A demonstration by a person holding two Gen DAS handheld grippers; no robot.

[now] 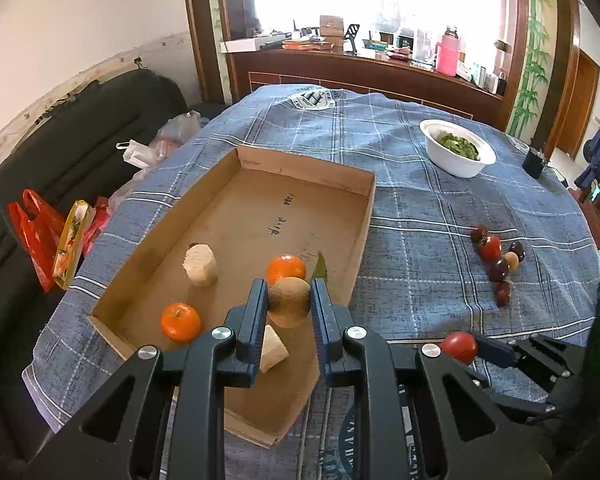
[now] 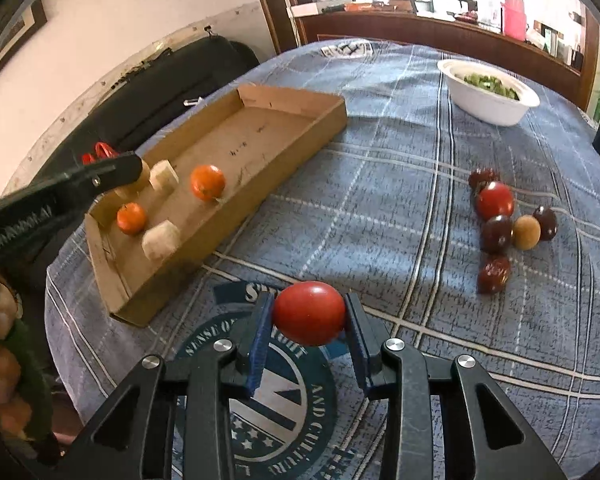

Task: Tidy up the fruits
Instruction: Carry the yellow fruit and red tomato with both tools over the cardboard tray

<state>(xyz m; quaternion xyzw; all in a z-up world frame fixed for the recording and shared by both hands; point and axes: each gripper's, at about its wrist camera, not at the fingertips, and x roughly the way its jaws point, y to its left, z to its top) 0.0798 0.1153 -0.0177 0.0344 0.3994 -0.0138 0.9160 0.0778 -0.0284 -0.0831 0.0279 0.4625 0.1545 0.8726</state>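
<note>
Now your left gripper [image 1: 289, 307] squeezes a brown kiwi [image 1: 289, 306] between its two blue pads, closed tight on it. The kiwi hangs over the near end of the box [image 1: 364, 196]. Only the left view shows this grip. In the right view that gripper [image 2: 134, 172] is just a dark arm at the box's left side, and the kiwi is mostly hidden behind it.

Your right gripper [image 2: 309, 314] holds a red tomato [image 2: 309, 313]. The tomato sits right between the fingers, and both pads press on its sides. It is above the blue cloth [image 2: 380, 152], near the box's near corner, not inside it. From the left view you see it only from the side, a small red ball [image 1: 459, 346] at the tip.

Inside the box lie two oranges [image 1: 181, 322] [image 1: 286, 269] and two pale chunks [image 1: 200, 265]. A bunch of dark and red fruits [image 2: 500, 220] waits on the cloth to the right, well apart from the box. A white bowl [image 2: 488, 108] of greens stands farther back.
</note>
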